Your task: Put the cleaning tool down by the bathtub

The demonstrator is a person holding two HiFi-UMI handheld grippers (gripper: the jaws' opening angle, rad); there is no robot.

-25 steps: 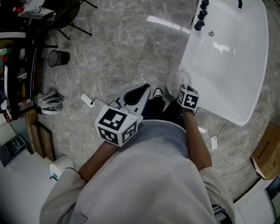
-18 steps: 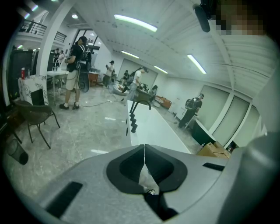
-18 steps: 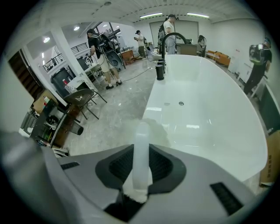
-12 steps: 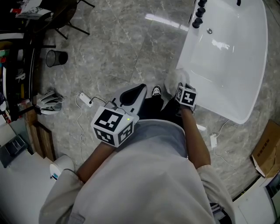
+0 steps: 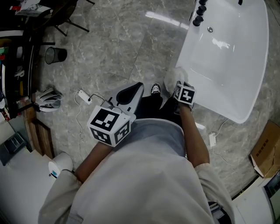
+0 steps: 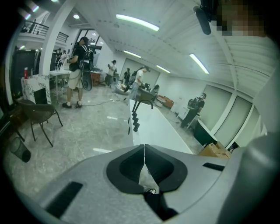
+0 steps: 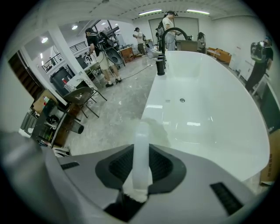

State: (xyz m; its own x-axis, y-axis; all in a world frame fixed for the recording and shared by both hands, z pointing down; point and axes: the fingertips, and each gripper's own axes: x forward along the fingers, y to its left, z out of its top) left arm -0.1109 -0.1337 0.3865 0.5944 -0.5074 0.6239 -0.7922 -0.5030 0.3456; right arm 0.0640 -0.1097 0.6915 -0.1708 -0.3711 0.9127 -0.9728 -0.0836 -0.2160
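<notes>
Beside bathtub (image 5: 227, 57), cleaning tool (image 5: 176, 78) apparently unmoved

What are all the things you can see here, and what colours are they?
bathtub: one, white, upper right on the grey floor
taps: a row, black, at the bathtub's far end
cleaning tool: one, white, beside the bathtub, in the right gripper
bin: one, black, far left
cardboard box: one, brown, lower right
plugs with cables: two, white, on the floor
left gripper: one, grey, shut, empty
right gripper: one, grey, shut on the cleaning tool
</notes>
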